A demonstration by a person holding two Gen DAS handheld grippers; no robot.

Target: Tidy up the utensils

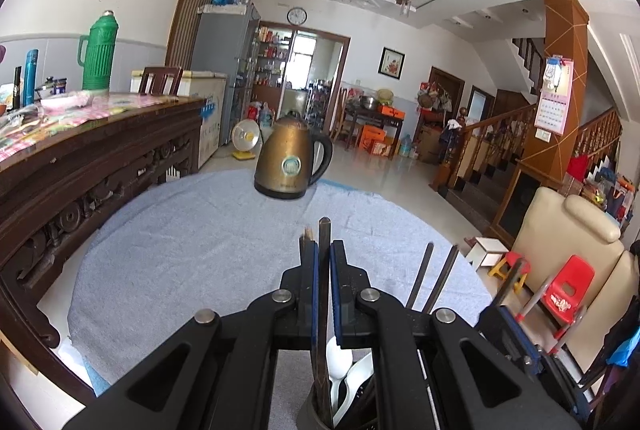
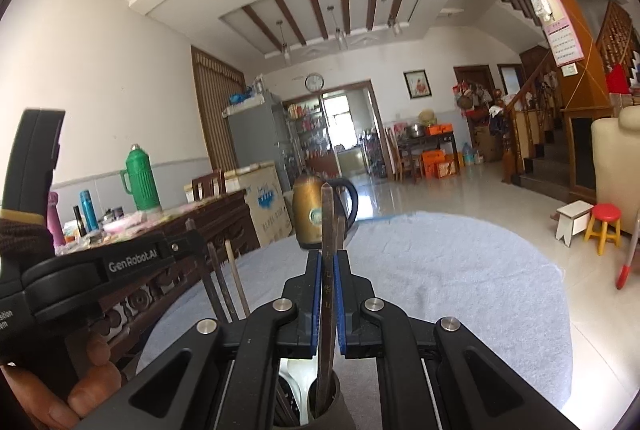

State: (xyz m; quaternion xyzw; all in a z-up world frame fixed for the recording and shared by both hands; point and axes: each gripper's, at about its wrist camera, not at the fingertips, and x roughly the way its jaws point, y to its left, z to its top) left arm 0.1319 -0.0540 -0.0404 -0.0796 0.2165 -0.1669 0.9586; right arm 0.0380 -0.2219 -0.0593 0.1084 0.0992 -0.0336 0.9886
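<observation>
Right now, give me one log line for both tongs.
left tongs: shut on chopstick | right tongs: shut on chopstick | utensil holder: below, holds white spoons | kettle: on towel

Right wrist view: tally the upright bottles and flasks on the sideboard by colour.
Green thermos: 1
Blue flask: 1
Pink bottle: 1
Black bottle: 1
Total: 4

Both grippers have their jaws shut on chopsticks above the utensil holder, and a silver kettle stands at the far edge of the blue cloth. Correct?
Not quite: the kettle is bronze-gold with a black handle, not silver, as the left wrist view shows. The rest stands: left gripper and right gripper each clamp a chopstick over the utensil holder.
</observation>
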